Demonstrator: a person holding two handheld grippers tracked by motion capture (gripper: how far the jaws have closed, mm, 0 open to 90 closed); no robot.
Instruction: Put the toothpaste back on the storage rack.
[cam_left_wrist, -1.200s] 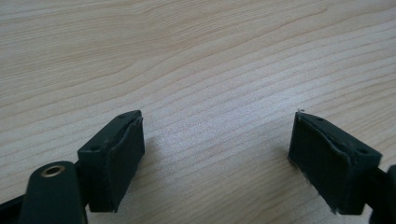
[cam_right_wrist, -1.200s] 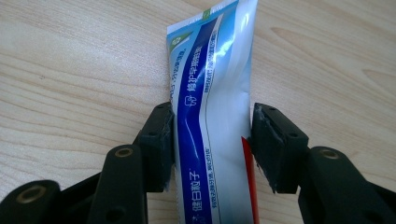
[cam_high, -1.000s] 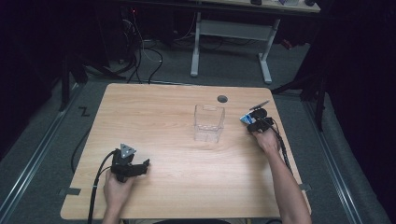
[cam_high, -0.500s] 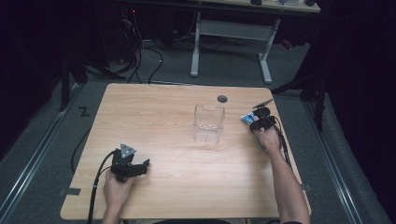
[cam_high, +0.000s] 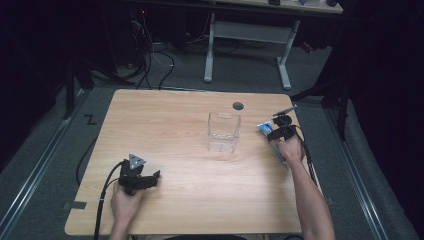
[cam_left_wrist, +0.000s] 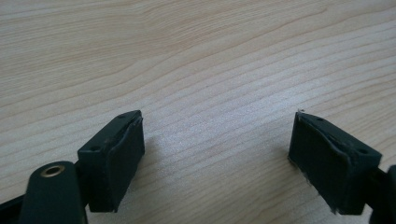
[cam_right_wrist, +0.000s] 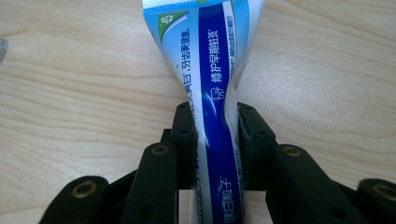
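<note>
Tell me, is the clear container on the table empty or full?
Empty, as far as the high view shows: the clear container stands upright and the wood of the table shows through its walls, with nothing visible inside.

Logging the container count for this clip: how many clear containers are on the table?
1. A clear plastic container stands upright near the table's middle, slightly right, left of the right gripper, which is clamped on a toothpaste tube. None looks hidden.
</note>
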